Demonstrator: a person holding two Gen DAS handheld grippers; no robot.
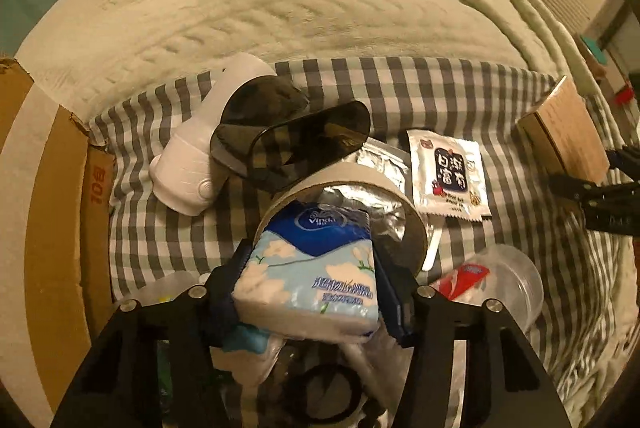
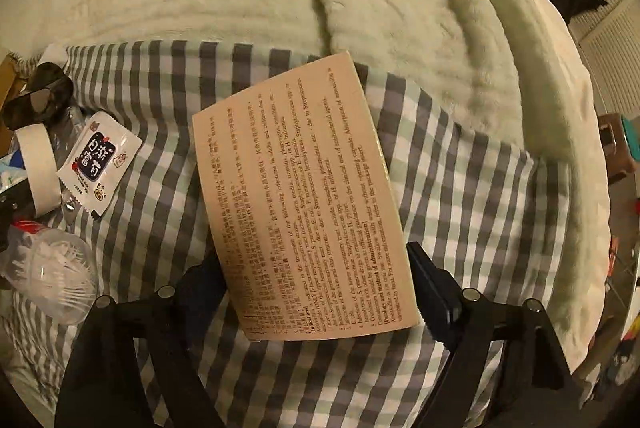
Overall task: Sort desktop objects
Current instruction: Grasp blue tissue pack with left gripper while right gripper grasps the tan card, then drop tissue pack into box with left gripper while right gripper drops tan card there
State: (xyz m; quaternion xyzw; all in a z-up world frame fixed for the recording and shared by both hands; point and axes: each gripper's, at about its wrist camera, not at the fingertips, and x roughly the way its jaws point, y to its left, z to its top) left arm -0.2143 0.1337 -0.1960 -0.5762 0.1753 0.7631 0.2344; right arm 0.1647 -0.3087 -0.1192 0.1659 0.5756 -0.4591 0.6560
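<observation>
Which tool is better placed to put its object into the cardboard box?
Probably the left. The left tool holds the tissue pack, and the cardboard box lies just to its left. The right tool holds the medicine box farther away.

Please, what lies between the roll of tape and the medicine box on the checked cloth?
In both wrist views, a white snack sachet with a dark label lies flat on the checked cloth, between the tape roll and the medicine box.
</observation>
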